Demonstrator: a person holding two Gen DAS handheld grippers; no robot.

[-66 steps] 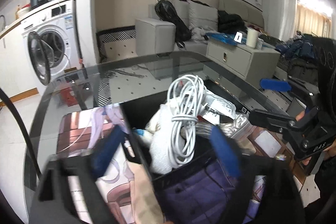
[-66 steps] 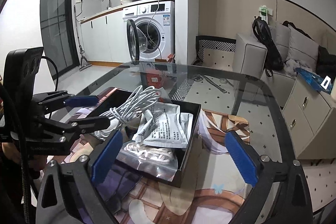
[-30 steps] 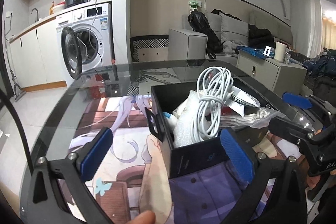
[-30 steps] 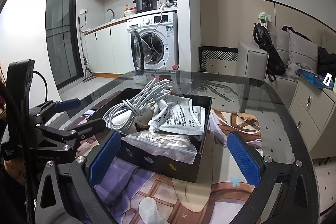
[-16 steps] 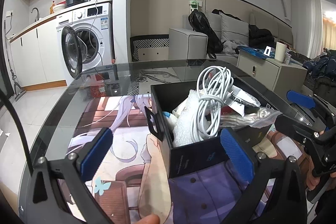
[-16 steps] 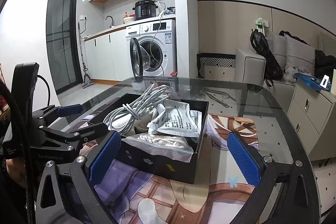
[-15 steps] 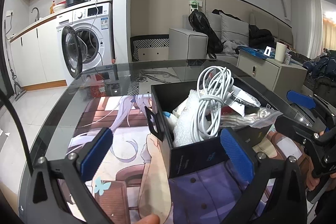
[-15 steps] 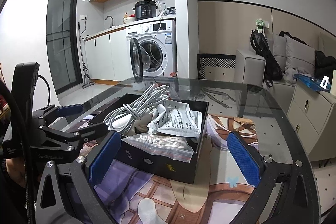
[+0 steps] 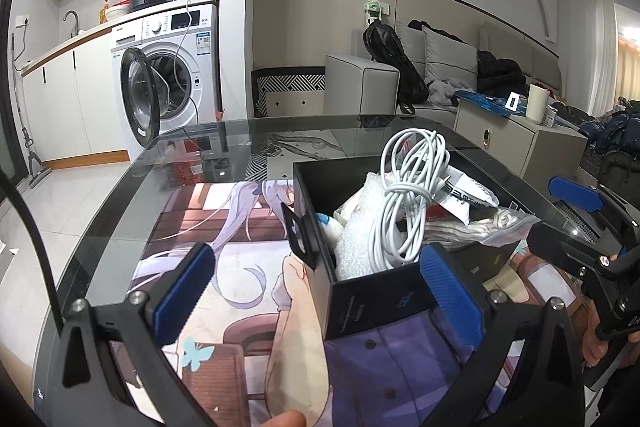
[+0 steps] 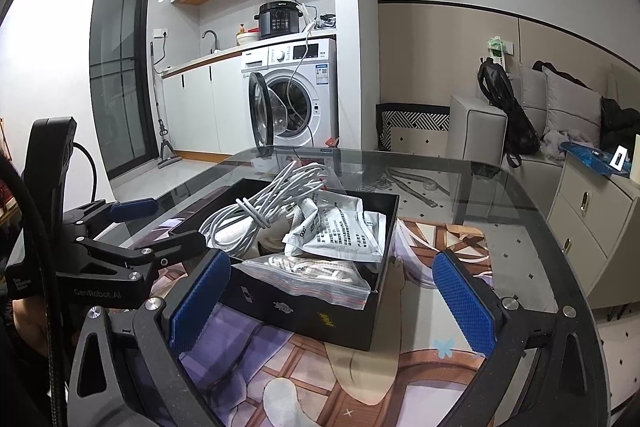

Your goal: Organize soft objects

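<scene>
Since the frames of two seconds ago both grippers have drawn back from the box and now hold level before it, hardly shifting over the last half second. Ahead of both tools spreads the glass table (image 9: 120,187), covered near them by a printed illustrated mat (image 10: 440,247). On that mat, directly in front of the left gripper (image 9: 316,291) and slightly left of centre before the right gripper (image 10: 332,299), sits the black box (image 9: 372,303), open at the top and heaped with soft things. A coiled white cable (image 9: 404,195) rises highest in it, leaning over a piece of bubble wrap (image 9: 356,247) at the corner nearest the left tool. Toward the right gripper's side lie a white printed pouch (image 10: 340,231) and, below it, a clear zip bag (image 10: 312,275) overhanging the near rim. Both grippers stand with their blue-padded jaws spread wide and nothing between them; the left one's right pad overlaps the box's near corner in its own view, though contact cannot be judged. Each tool shows at the edge of the other's view.
</scene>
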